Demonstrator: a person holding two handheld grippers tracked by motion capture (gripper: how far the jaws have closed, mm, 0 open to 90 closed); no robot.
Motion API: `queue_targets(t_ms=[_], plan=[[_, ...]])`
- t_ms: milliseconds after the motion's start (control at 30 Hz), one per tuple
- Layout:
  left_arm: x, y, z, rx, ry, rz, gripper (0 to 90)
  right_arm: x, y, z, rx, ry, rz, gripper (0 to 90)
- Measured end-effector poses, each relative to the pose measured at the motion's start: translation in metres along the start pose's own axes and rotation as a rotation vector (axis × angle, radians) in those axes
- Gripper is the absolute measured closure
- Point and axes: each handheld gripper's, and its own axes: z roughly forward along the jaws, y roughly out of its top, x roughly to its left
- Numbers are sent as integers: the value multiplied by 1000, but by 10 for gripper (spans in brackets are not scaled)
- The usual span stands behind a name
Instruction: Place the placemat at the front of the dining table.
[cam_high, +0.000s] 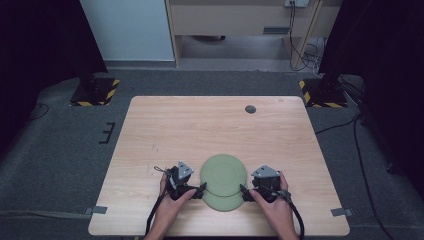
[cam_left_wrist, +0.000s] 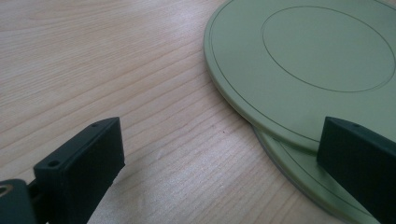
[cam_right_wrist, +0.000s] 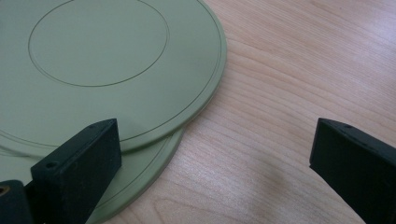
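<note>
1. Two green plates are stacked on the table (cam_high: 165, 125) near its front edge — the upper plate (cam_high: 223, 174) is offset toward the far side of the lower plate (cam_high: 225, 202).
2. The left gripper (cam_high: 200, 190) is positioned at the stack's left edge, fingers spread apart, nothing gripped.
3. The right gripper (cam_high: 244, 192) is positioned at the right edge — fingers likewise parted and unloaded.
</note>
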Motion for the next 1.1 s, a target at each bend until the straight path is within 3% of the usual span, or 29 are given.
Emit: queue_targets(t_ms=[300,533,700,1033,1100], plan=[[1,1,0,-1,-7,15,11,-1,1,-1,-9,0,-1,57],[-1,3,-3,-7,-14,23,19,-7,13,-9,9,25,-51,51],[0,4,-4,-10,-14,25,20,-13,31,-7,41,42,-103,71],[-2,4,-3,3,-16,33,21,-15,67,16,103,110,-129,159],[-2,4,-3,4,-17,31,21,-15,75,21,127,148,-119,162]])
